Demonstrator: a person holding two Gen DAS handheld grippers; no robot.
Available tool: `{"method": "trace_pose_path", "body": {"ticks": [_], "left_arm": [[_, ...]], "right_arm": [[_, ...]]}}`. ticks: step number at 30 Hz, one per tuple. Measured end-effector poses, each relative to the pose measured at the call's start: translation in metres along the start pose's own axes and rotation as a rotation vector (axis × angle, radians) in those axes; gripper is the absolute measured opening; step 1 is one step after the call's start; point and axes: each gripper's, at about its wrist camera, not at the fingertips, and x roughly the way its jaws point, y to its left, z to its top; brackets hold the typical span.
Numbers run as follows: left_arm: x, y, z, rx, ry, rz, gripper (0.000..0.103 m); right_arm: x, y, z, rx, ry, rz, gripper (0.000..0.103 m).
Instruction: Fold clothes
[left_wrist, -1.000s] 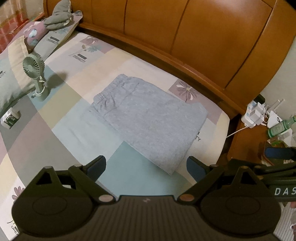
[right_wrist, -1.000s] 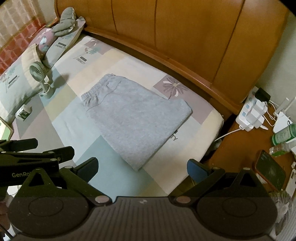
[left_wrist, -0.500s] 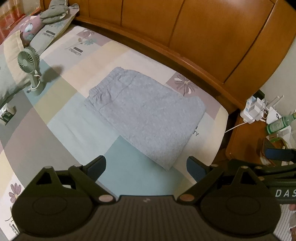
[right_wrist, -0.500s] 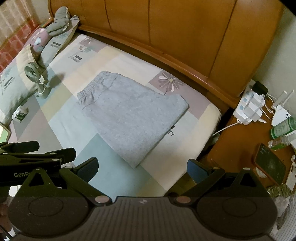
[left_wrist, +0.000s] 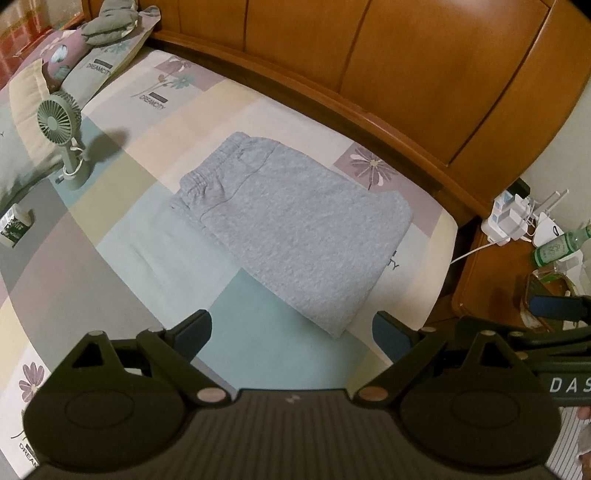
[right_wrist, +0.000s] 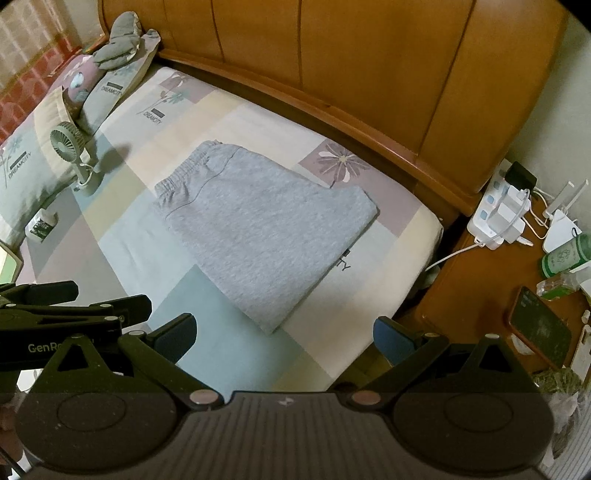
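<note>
The soft grey folded shorts (left_wrist: 291, 236) lie flat mid-bed, at 12 o'clock from both claws. Left gripper (left_wrist: 291, 332) and right gripper (right_wrist: 282, 332) are spread wide, empty. Folding looks nearly finished.

The left gripper (left_wrist: 291, 334) hangs in the air with its jaws spread wide and nothing between them, both blue-padded fingertips (left_wrist: 194, 328) clear of any surface. The right gripper (right_wrist: 282, 338) is held the same way, jaws wide apart and empty, level with the left one and just to its right. Each gripper's black linkage shows at the side edge of the other's wrist view, so the two sit close together side by side.
</note>
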Motion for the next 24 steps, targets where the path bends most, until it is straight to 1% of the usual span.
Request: {"method": "trace_pose_path", "body": {"ticks": [9, 24], "left_arm": [[-0.0029, -0.0005, -0.0006, 0.015, -0.02, 0.015, 0.094], [-0.0042, -0.002, -0.0009, 0.013, -0.016, 0.023, 0.094]], "right_arm": [[-0.0013, 0.0009, -0.0002, -0.003, -0.006, -0.002, 0.103], [-0.0036, 0.0013, -0.0007, -0.014, -0.014, -0.005, 0.103]]}}
